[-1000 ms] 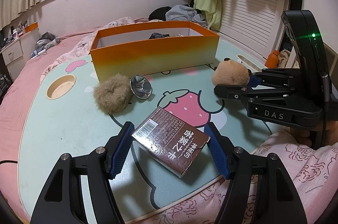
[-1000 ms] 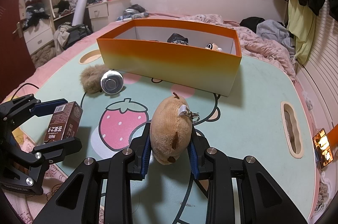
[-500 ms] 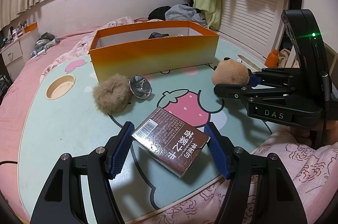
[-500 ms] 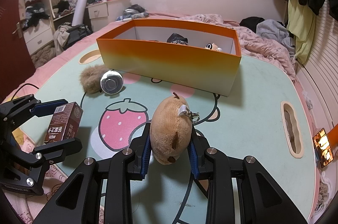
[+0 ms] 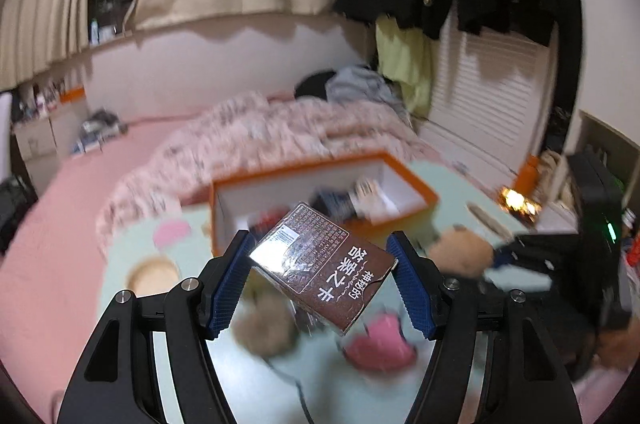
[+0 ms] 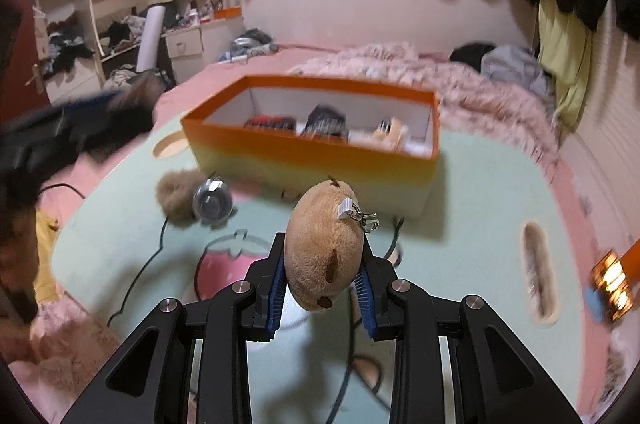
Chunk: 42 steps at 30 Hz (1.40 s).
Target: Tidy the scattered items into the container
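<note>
Left claw with a brown carton above the tabletop

The left claw (image 5: pixel 320 280) grips a brown carton (image 5: pixel 322 266) between its 2 blue pads, the carton tilted and clear of the mint tabletop (image 5: pixel 248 372); behind it sits the orange box (image 5: pixel 320 184), open-topped, with blurred items inside; below lie a tan furry puff (image 5: pixel 266 330) and a pink strawberry print (image 5: pixel 380 346); to the right the right claw (image 5: pixel 496 258) holds a tan plush toy (image 5: pixel 458 252); a pink bed (image 5: pixel 80 184) lies beyond.

Both wrist views face forward, close above table, sharing orange box (image 5: pixel 404 184) (image 6: pixel 312 152)
</note>
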Motion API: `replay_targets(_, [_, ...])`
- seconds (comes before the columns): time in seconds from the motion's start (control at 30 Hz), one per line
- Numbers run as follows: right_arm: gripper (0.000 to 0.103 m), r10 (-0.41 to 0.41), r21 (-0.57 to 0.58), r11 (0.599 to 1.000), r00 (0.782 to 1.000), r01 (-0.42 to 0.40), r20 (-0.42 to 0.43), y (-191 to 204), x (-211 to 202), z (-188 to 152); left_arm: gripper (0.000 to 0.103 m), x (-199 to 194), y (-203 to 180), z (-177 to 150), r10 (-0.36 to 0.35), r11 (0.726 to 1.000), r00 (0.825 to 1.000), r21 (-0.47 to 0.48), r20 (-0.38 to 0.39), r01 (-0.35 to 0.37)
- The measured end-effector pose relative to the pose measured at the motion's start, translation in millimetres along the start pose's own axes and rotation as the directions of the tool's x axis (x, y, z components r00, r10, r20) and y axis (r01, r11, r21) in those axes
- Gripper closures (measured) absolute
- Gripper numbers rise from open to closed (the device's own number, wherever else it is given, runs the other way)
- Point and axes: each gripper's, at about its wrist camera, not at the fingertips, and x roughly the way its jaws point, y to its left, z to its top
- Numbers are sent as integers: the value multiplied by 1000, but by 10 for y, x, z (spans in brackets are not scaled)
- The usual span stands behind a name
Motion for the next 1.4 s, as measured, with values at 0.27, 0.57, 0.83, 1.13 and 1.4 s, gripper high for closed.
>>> replay_targets(0.27, [74,-66,-50,996,993,71,100,-17,0,461,34,696,269,652,1,999,999,-50,-50,-3])
replay_targets(0.57, [74,-154,-32,987,983,158,103,-200,432,880,34,1182,328,507,16,993,991,-116,-132,-32])
replay_targets(0.83, [60,-170,-15,985,982,172,78,-211,593,861,33,1204,328,451,21,992,989,-121,-145,-39])
replay_targets(1.13, [33,-188,-3,982,976,190,113,-211,497,826,21,1131,366,384,48,990,989,-125,-142,-66])
replay_targets(1.4, [33,-166,-13,986,978,169,123,-150,345,793,21,890,352,348,10,985,994,-168,-111,-28])
